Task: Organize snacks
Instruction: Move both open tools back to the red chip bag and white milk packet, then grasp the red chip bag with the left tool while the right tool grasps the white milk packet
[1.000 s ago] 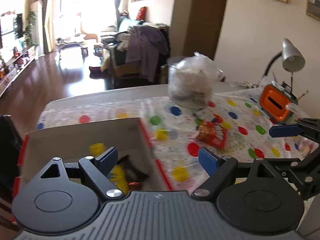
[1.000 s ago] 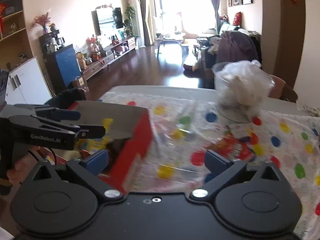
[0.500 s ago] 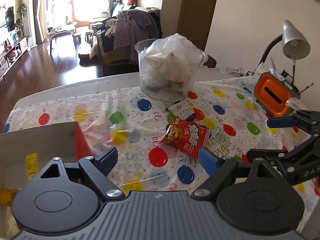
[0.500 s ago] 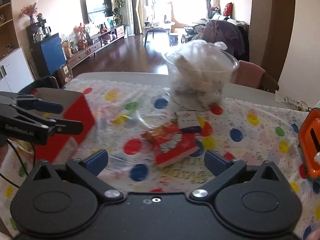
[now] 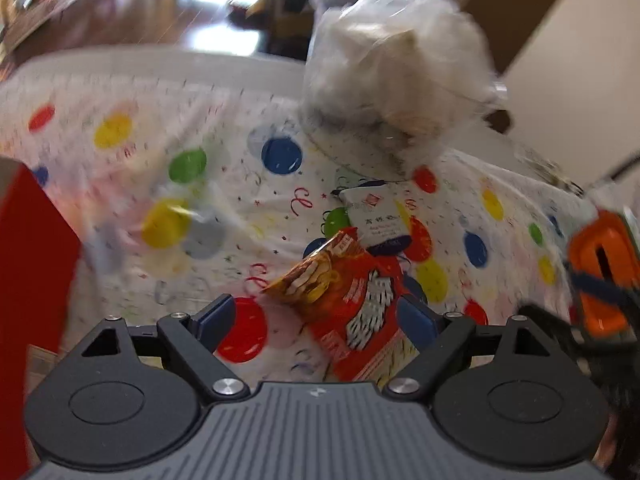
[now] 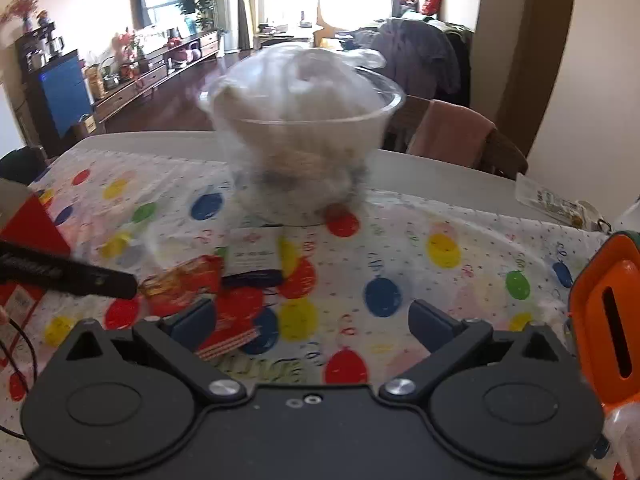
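A red-orange snack packet (image 5: 348, 300) lies on the dotted tablecloth, between my left gripper's (image 5: 316, 316) open fingers and touching neither that I can see. It also shows in the right wrist view (image 6: 200, 284). A small white sachet (image 5: 374, 216) lies just beyond it, also visible in the right wrist view (image 6: 254, 254). My right gripper (image 6: 312, 320) is open and empty above the cloth, right of the packet. The red cardboard box (image 5: 32, 248) stands at the left edge, also in the right wrist view (image 6: 28, 224). The left gripper's finger (image 6: 80, 276) reaches in from the left.
A clear plastic bowl (image 6: 304, 148) stuffed with white bags stands at the back of the table (image 6: 168, 142), also in the left wrist view (image 5: 392, 80). An orange holder (image 6: 608, 312) stands at the right. A chair with a pink cloth (image 6: 452, 136) is behind the table.
Both grippers moved away from the red box and right and forward over the cloth. My left gripper has come down around the red-orange packet; both stay open.
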The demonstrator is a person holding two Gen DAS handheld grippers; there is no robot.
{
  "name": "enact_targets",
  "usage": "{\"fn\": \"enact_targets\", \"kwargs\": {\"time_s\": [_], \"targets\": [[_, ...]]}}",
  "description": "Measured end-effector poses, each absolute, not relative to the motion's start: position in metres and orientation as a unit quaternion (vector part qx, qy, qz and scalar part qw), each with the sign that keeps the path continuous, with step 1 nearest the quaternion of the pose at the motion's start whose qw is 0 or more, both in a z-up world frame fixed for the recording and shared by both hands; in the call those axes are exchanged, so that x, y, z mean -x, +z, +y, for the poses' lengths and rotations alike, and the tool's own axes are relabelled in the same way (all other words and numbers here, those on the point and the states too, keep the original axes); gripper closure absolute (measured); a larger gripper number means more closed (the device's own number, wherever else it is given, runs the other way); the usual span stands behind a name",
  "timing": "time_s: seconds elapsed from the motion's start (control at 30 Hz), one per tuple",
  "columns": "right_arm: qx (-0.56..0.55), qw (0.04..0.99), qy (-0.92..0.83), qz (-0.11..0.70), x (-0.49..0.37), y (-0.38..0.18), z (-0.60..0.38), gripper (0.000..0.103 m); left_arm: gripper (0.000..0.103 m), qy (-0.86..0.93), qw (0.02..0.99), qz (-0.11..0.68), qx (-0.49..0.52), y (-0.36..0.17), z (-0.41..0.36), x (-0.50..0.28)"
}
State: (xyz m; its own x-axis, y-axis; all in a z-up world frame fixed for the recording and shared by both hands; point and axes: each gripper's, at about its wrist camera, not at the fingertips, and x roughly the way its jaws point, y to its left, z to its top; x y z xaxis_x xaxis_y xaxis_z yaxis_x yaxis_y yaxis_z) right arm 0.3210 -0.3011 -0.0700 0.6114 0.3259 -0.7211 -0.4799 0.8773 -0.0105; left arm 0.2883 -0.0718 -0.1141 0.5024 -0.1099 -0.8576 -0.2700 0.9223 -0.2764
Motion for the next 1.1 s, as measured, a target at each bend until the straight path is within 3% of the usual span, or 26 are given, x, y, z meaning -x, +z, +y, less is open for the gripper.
{"fn": "enact_targets", "kwargs": {"time_s": [0.3, 0.6, 0.83, 0.9, 0.97, 1.1], "targets": [[0.093, 0.890, 0.215, 0.391, -0.346, -0.087, -0.326, 0.001, 0.015, 0.130, 0.793, 0.544, 0.241, -0.147, -0.090, -0.341], [0.090, 0.888, 0.221, 0.394, -0.374, -0.099, -0.315, 0.001, 0.015, 0.152, 0.779, 0.564, 0.229, -0.167, -0.104, -0.359], [0.104, 0.879, 0.244, 0.396, -0.393, -0.109, -0.290, 0.003, 0.014, 0.115, 0.815, 0.545, 0.163, -0.171, -0.112, -0.338], [0.104, 0.874, 0.255, 0.399, -0.398, -0.113, -0.282, 0.004, 0.018, 0.109, 0.823, 0.537, 0.150, -0.171, -0.108, -0.329], [0.107, 0.869, 0.269, 0.401, -0.402, -0.119, -0.271, 0.006, 0.029, 0.103, 0.829, 0.531, 0.141, -0.169, -0.105, -0.323], [0.122, 0.856, 0.292, 0.408, -0.410, -0.132, -0.243, 0.011, 0.034, 0.092, 0.838, 0.520, 0.138, -0.169, -0.095, -0.313]]}}
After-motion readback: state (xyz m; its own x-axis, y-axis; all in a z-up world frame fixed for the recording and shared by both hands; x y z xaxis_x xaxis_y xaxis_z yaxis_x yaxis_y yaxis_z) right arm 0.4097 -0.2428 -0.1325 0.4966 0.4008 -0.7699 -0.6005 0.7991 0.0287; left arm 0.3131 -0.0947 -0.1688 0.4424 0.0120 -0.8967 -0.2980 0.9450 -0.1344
